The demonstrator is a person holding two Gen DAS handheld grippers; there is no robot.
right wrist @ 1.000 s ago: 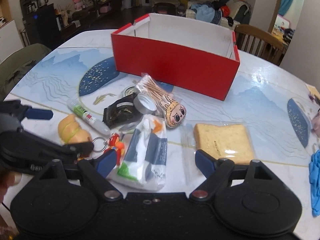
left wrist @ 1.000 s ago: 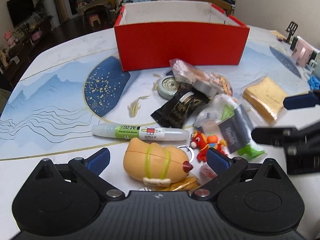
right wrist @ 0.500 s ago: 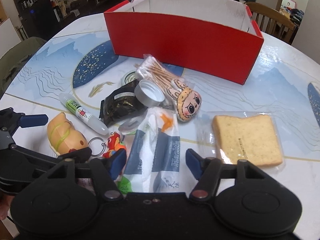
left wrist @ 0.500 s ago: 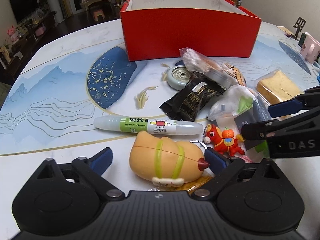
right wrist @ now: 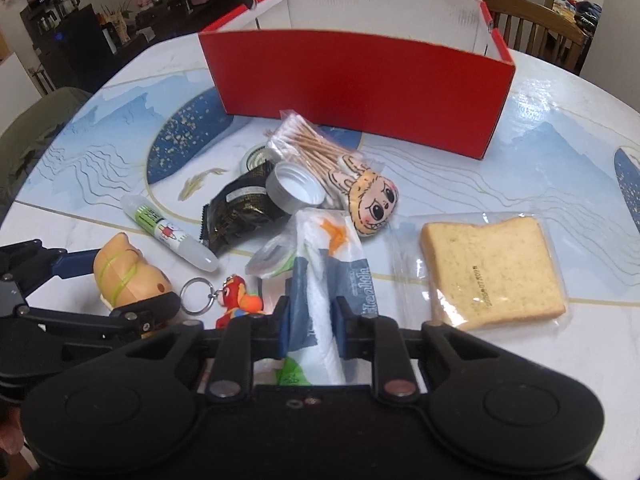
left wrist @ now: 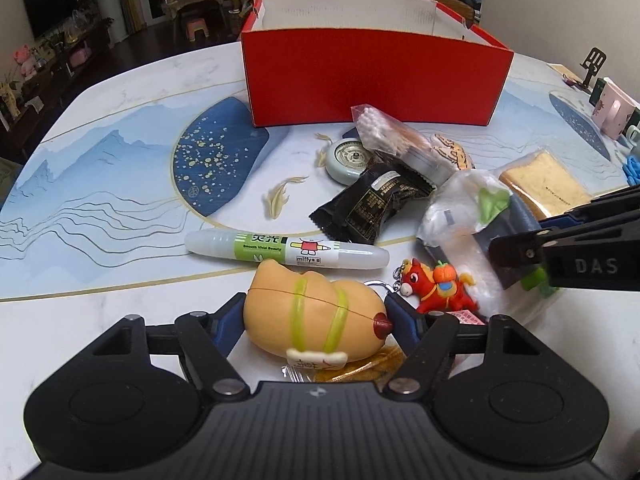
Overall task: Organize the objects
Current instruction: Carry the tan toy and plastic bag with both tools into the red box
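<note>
A: Left gripper (left wrist: 316,316)?
B: Jaws closing round tan bun toy (left wrist: 314,312), green bands, on table (left wrist: 100,320).
A: Right gripper (right wrist: 311,322)?
B: Clamped on tissue pack (right wrist: 320,280), "Health" print. Pen (left wrist: 286,249) reads "miffy".

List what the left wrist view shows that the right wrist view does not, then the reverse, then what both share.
Left wrist only: a pink mug at the table's right edge and a TV.

Right wrist only: a wooden chair behind the box, and the right gripper shut on the tissue pack.

Both: the red box, marker, bread, and the left gripper closing around the bun toy.
</note>
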